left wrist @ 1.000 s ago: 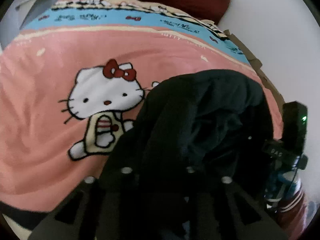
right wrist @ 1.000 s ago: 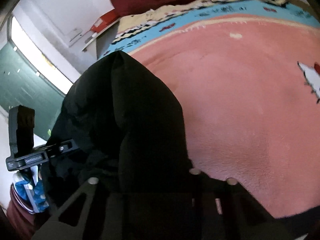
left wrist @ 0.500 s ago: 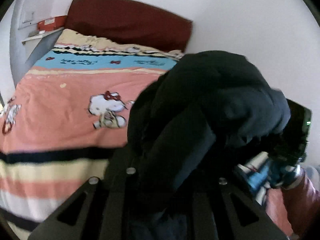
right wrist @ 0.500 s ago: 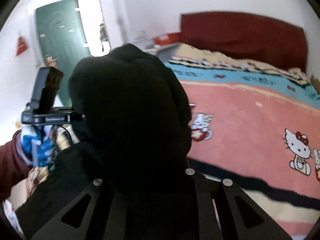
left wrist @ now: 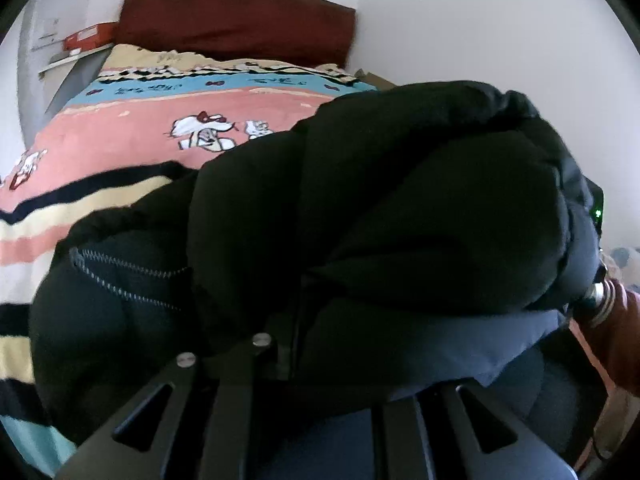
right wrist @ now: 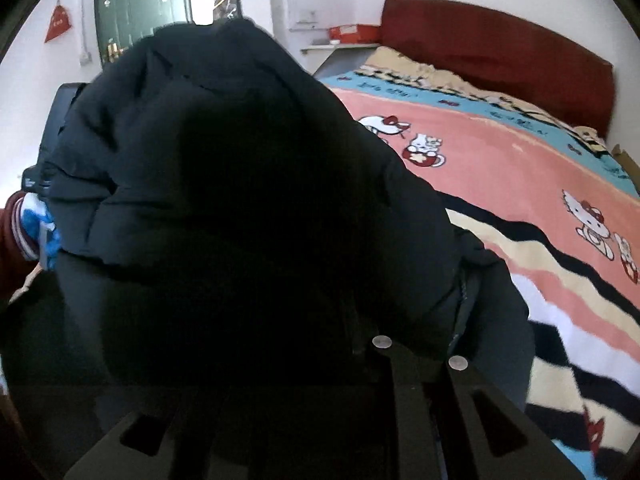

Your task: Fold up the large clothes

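Gripping bunched folds of a black padded jacket [left wrist: 400,208], both pairs of tongs clenched on its cloth: left tongs [left wrist: 316,344] buried under the fabric where the dark quilting spills over the black arms, right tongs [right wrist: 320,344] likewise smothered, tips hidden, jaws nearly together with only cloth between. Hanging in the air between the two grips, jacket lifted clear above the near end of the bed [right wrist: 520,168], not lying flat on it. Bulging forward into each lens, likely because each pinch sits high on the garment so that its bulk drapes over the tongs. Showing an open zip [left wrist: 120,276] on the left-hand panel, a sign that the front is not yet closed or laid straight. Peeking past the jacket's edge, a maroon striped sleeve [right wrist: 12,236] and a blue-patterned glove [right wrist: 40,220] on the hand carrying the left tool. Beyond the jacket, pink cartoon-cat blanket [left wrist: 140,136] spread over the bed, dark red headboard [left wrist: 240,20] at the bed's far end, green door [right wrist: 140,8] off to the bed's side. Judging from this: still early in the fold, with the garment held up probably to shake it out and then spread it on the bed.
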The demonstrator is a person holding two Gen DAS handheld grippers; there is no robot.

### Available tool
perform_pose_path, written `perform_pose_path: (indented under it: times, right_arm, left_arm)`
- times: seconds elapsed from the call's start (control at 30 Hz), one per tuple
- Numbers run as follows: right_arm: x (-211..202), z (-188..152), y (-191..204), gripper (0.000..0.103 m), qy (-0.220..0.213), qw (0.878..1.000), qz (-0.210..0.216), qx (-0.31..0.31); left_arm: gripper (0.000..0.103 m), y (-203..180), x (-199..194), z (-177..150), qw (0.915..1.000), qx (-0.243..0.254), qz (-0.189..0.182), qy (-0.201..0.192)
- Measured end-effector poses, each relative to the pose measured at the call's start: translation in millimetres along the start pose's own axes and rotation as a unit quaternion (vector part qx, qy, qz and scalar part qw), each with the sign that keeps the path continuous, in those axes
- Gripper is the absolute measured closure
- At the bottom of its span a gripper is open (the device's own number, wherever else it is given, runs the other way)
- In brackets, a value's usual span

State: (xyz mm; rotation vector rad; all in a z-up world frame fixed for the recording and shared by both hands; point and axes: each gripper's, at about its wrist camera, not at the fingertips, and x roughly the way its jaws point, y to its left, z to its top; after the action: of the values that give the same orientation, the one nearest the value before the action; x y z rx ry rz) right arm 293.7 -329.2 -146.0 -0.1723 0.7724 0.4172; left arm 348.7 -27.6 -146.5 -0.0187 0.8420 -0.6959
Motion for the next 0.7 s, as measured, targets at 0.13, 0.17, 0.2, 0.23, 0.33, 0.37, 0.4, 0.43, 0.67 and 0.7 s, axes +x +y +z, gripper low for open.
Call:
perform_pose_path:
  times: [0.13, 0.17, 0.2, 0.23, 0.33, 0.37, 0.4, 0.43, 0.67, 0.7]
  right_arm:
    - [11.3, 2.2, -8.0, 0.086, -0.003, 1.000, -0.015, 0.018]
    - [11.8, 4.4, -4.8, 0.084, 0.002, 1.000, -0.021, 0.012]
    - [10.3, 7.5, -0.1, 0.080, 0.009, 1.000, -0.028, 0.001]
    - [7.9, 9.7, 2.1, 0.076, 0.014, 0.999, -0.028, -0.006]
    - [-5.9, 8.9, 11.3, 0.047, 0.023, 0.999, -0.012, -0.027]
    - [-11.5, 6.0, 15.4, 0.044, 0.025, 0.999, -0.011, -0.034]
    - [-17.0, 5.5, 19.0, 0.041, 0.027, 0.999, -0.008, -0.043]
    - [-20.6, 4.9, 21.9, 0.038, 0.028, 0.998, -0.005, -0.047]
    - [-48.2, -5.6, 26.1, 0.025, 0.019, 0.999, 0.025, -0.042]
    - [-45.9, -9.8, 26.0, 0.024, 0.022, 0.998, 0.031, -0.042]
  left_arm:
    - [0.090, 2.3, 7.2, 6.2, 0.9997, -0.017, 0.012, 0.007]
    - [0.090, 1.8, 6.3, 7.2, 0.9997, -0.019, 0.015, 0.010]
    - [0.090, 2.0, 5.6, 8.7, 0.9997, -0.018, 0.015, 0.012]
    - [0.090, 0.1, 3.5, 8.5, 0.9997, -0.016, 0.017, 0.012]
    - [0.088, -6.6, -5.5, 9.3, 0.9997, -0.004, 0.020, 0.013]
    - [0.087, -9.2, -8.9, 9.8, 0.9997, -0.003, 0.020, 0.013]
    - [0.086, -11.7, -11.8, 10.2, 0.9997, -0.001, 0.021, 0.012]
    - [0.085, -14.7, -15.1, 10.3, 0.9997, 0.004, 0.021, 0.011]
    - [0.056, -33.7, -30.9, -3.1, 0.9991, 0.039, 0.016, 0.004]
    - [0.053, -36.7, -29.1, -7.8, 0.9985, 0.052, 0.019, 0.006]
